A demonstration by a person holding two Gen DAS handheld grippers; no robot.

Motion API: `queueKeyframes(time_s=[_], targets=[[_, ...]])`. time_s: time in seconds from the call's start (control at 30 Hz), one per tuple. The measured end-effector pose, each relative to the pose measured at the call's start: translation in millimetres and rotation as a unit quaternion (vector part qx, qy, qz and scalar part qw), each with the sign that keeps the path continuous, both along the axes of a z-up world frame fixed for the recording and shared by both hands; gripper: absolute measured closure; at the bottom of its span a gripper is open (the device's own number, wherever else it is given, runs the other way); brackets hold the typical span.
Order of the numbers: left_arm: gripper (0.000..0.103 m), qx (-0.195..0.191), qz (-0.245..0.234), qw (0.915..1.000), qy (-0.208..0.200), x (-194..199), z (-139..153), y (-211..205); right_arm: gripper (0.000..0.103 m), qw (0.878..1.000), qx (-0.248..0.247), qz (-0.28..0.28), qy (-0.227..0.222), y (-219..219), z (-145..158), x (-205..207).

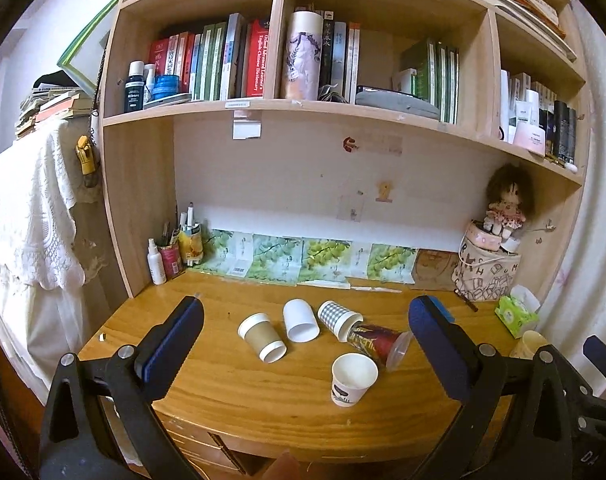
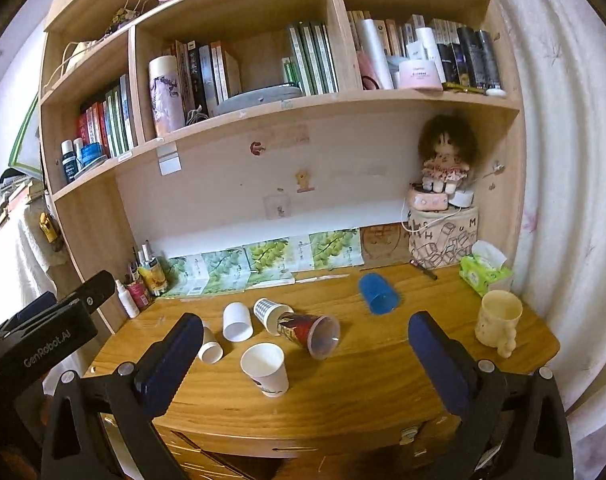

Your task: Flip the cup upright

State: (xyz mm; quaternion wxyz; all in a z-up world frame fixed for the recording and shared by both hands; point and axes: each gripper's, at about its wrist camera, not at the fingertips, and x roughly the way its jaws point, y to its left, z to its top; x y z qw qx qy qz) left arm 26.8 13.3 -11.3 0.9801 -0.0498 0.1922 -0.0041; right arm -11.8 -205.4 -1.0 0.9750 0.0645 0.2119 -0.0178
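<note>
Several cups lie on the wooden desk [image 1: 231, 392]. A brown sleeved cup [image 1: 262, 337], a white cup [image 1: 300, 320], a checked cup [image 1: 339, 319] and a red patterned clear cup [image 1: 381, 342] lie on their sides. A white paper cup [image 1: 353, 378] stands upright in front of them; it also shows in the right wrist view [image 2: 264, 368]. A blue cup [image 2: 379, 294] lies on its side further right. My left gripper [image 1: 305, 344] is open and empty above the desk's front. My right gripper [image 2: 305, 356] is open and empty, near the front edge.
A cream mug [image 2: 498, 322] stands at the desk's right, by a green tissue pack [image 2: 483, 270]. A printed bag [image 2: 443, 240] with a doll [image 2: 445, 156] sits at the back right. Bottles and pen holders [image 1: 171, 252] stand at the back left. Bookshelves hang above.
</note>
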Motion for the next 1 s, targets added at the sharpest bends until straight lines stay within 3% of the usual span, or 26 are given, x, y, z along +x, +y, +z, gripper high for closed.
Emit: queueKeyframes(time_s=[0.4,1.0], targets=[[0.0,0.003,0.0,0.9998,-0.022,-4.4,3.4,-7.9,0.0,1.0,-0.011,0.01,-0.016,-1.4,0.1,-1.3],[0.0,-0.001,0.0,0.9999,-0.016,3.9,1.5,-5.0,0.0,1.0,-0.009,0.015,-0.021,-2.9,0.2,3.0]])
